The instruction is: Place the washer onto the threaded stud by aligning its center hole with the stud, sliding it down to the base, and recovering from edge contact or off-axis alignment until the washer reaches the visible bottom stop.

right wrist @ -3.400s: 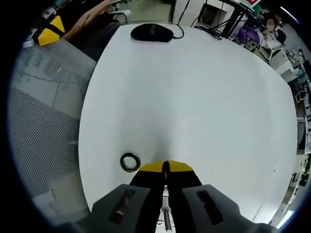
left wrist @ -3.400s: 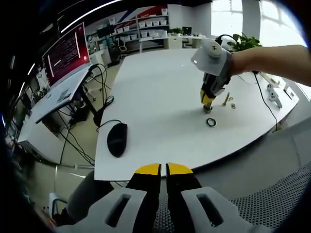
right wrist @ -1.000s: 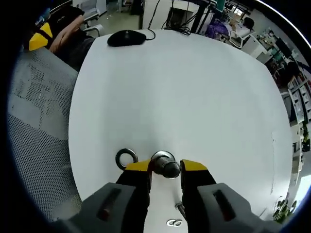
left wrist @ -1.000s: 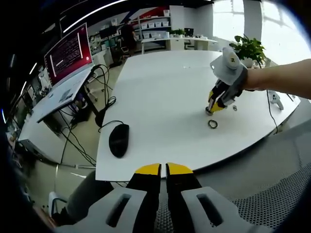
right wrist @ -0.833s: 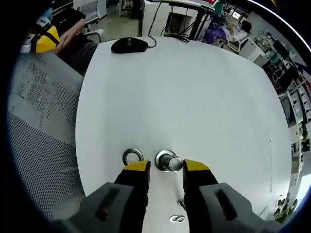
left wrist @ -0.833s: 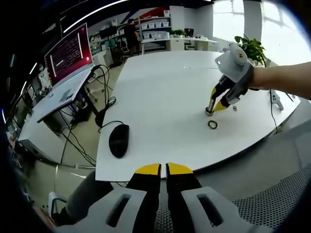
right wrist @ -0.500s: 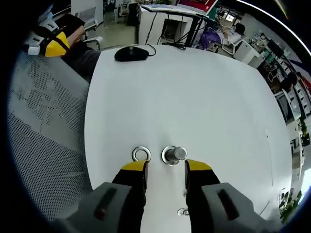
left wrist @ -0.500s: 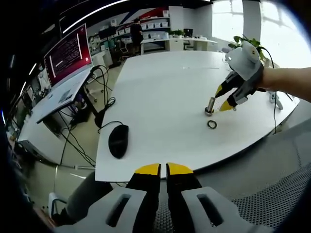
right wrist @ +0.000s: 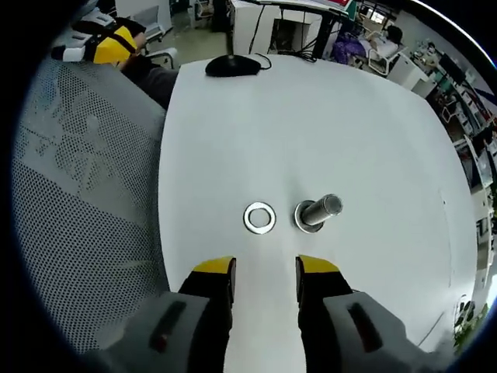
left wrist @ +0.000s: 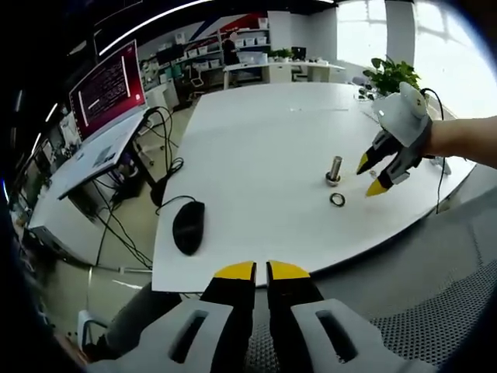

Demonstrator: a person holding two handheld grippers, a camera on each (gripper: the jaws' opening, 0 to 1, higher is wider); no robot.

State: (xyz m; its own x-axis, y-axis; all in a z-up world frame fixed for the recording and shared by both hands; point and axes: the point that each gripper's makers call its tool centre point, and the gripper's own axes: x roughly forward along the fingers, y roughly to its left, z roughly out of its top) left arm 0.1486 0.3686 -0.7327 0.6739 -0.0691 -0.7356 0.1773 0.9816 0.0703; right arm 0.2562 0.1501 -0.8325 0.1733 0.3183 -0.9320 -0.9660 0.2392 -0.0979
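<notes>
The right gripper (right wrist: pixel 265 273) hovers with jaws spread and empty above the flat silver metal washer (right wrist: pixel 259 217), which lies on the white table (right wrist: pixel 326 124) just beside the upright threaded steel stud (right wrist: pixel 317 212), apparently lining up a pickup, while the left gripper (left wrist: pixel 266 272) waits clenched and empty off the table edge.

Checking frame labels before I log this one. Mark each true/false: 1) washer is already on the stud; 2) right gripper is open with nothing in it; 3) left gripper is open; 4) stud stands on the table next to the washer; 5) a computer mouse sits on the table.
1) False. The washer lies flat on the table, beside the stud, not threaded on it.
2) True. The right gripper has its jaws spread and nothing between them.
3) False. The left gripper has its jaws closed together.
4) True. Stud and washer sit side by side, apart.
5) True. The mouse sits near the table's edge.
</notes>
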